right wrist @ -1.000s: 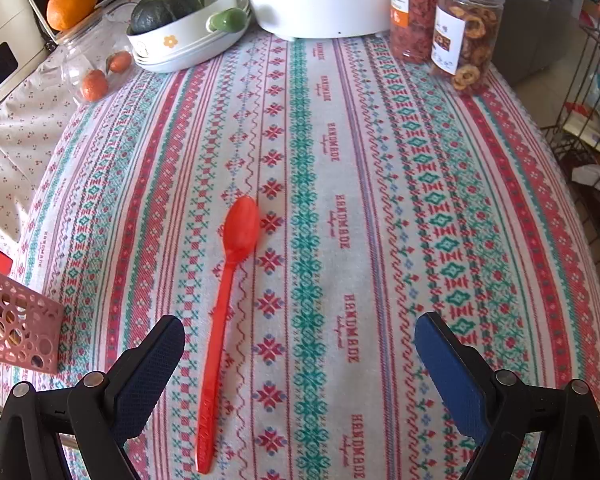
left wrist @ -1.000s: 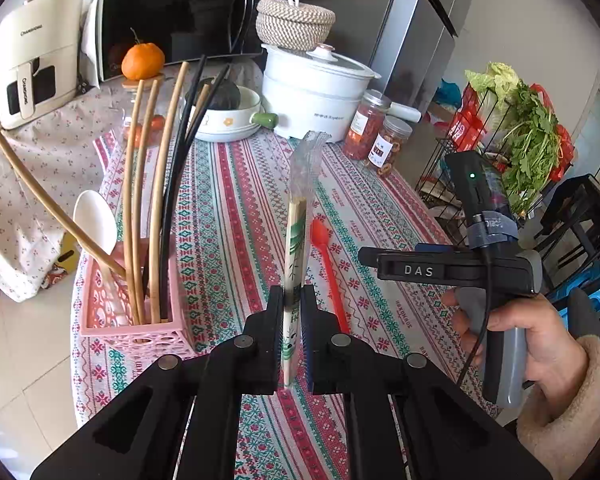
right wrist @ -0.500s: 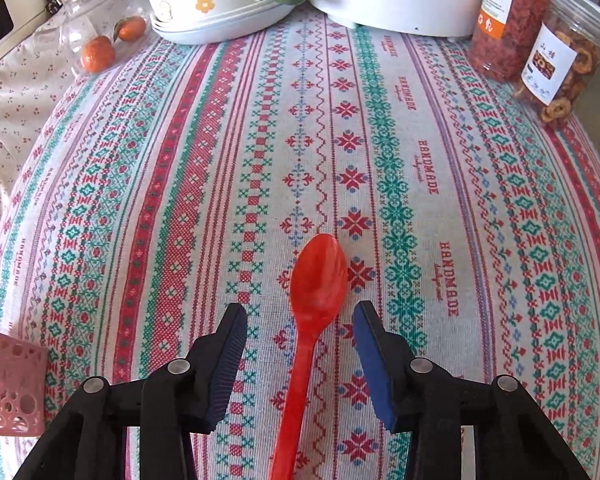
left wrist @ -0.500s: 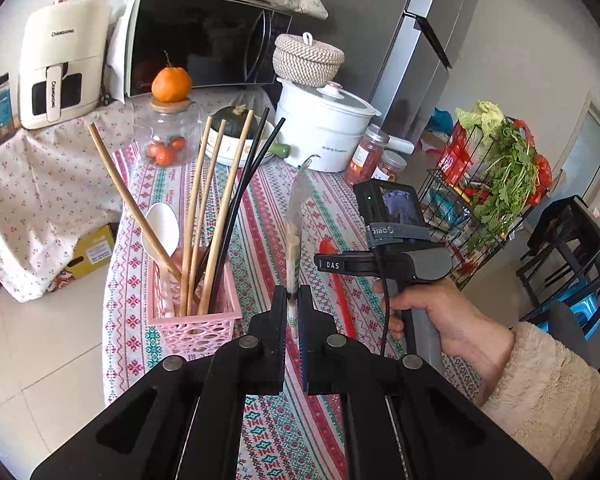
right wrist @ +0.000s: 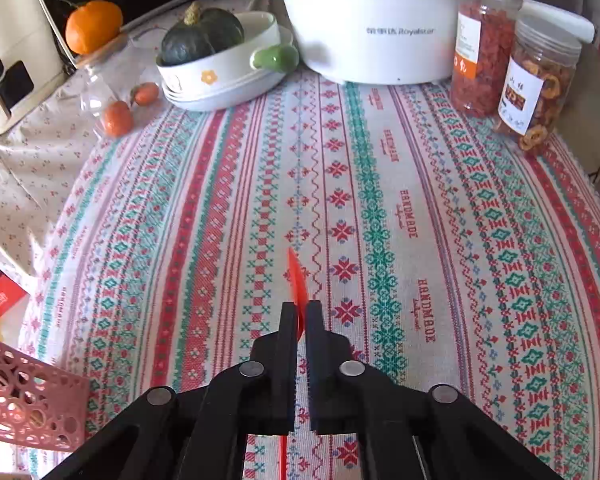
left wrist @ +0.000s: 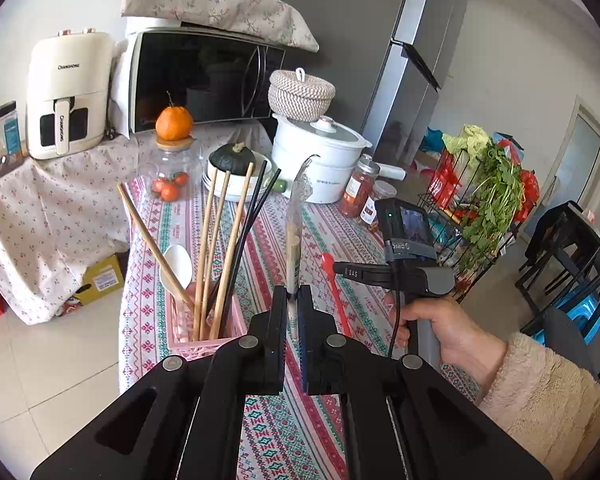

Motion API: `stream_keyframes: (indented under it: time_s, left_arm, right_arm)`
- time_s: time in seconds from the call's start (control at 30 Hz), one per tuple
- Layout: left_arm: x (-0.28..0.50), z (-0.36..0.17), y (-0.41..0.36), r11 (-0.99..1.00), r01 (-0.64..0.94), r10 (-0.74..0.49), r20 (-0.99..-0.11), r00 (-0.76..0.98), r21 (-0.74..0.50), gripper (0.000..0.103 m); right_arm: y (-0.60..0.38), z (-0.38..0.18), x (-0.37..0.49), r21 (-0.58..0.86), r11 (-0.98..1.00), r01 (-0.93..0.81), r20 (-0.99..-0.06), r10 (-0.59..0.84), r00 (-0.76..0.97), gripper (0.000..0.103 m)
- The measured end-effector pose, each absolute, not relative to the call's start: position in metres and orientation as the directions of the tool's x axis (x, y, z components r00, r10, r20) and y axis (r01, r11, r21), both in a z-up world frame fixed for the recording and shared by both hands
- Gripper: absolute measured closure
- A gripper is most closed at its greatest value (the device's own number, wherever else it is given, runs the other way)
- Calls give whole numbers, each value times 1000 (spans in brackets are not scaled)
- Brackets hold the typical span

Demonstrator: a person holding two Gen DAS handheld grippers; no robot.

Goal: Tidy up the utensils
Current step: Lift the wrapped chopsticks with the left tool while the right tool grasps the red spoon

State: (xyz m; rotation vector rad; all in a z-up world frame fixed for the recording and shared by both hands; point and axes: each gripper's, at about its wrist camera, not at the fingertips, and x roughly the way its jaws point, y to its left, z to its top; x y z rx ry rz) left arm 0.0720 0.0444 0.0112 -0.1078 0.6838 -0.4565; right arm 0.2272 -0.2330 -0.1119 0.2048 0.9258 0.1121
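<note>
left wrist view
left gripper (left wrist: 293, 300): clenching on wrapped chopsticks (left wrist: 293, 248), which are standing upright between the pads, the clear wrapper tip sticking up above them.
pink basket (left wrist: 204, 334): sitting on the tablecloth (left wrist: 260, 236) near its left edge, just left of the left gripper; it is holding wooden chopsticks (left wrist: 220, 240), black chopsticks (left wrist: 256, 216) and a white spoon (left wrist: 176, 266), all leaning.
right gripper (left wrist: 336, 269): showing from the side, gripped by a hand (left wrist: 440, 328) in a fleece sleeve; the jaw gap is not readable here.
red spoon (left wrist: 334, 284): its bowl is showing at the right gripper's tip, its handle slanting down toward the table.
background: a cooker (left wrist: 320, 160), a squash (left wrist: 233, 158) in a bowl, an orange (left wrist: 174, 122) on a jar, a microwave (left wrist: 204, 80).

right wrist view
right gripper (right wrist: 299, 312): clenching on the red spoon (right wrist: 296, 280); the bowl is standing edge-on and poking out past the fingertips, the handle is showing below the jaws.
tablecloth (right wrist: 380, 200): lying under the gripper, bare around the spoon.
pink basket (right wrist: 28, 400): its corner is showing at the lower left edge, well apart from the spoon.
jars (right wrist: 540, 80): two are standing at the far right, beside the cooker (right wrist: 372, 20).
</note>
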Motion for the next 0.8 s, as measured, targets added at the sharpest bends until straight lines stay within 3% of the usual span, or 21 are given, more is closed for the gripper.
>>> stream_keyframes:
  time_s: [0.17, 0.3, 0.37, 0.43, 0.47, 0.67, 0.77, 0.8]
  left_arm:
    - [63, 36, 57, 909, 358, -417, -529, 739, -216, 99]
    - [64, 44, 69, 912, 329, -409, -512, 755, -245, 99]
    - [65, 43, 69, 909, 331, -417, -517, 747, -254, 99]
    - [65, 41, 64, 906, 343, -424, -525, 738, -249, 99]
    - [65, 39, 62, 904, 349, -426, -530, 733, -245, 99]
    - [66, 30, 50, 899, 372, -435, -555, 709, -229, 98]
    - [69, 28, 51, 899, 371, -435, -560, 705, -232, 99]
    - [71, 28, 52, 900, 369, -434, -561, 705, -233, 99]
  right_arm:
    - [-240, -87, 207, 267, 963, -44, -726, 232, 648, 100]
    - [-248, -90, 209, 295, 954, -47, -741, 260, 620, 99]
    - [-249, -104, 215, 280, 960, -25, -783, 243, 573, 85]
    - [-248, -120, 222, 254, 967, -3, -820, 217, 530, 48]
    - [-248, -128, 225, 243, 970, 4, -831, 206, 516, 46]
    - [-234, -163, 255, 153, 988, 32, -884, 122, 451, 47]
    - [-225, -177, 267, 84, 996, 31, -904, 63, 423, 56]
    - [-221, -177, 267, 39, 999, 23, -894, 24, 448, 65]
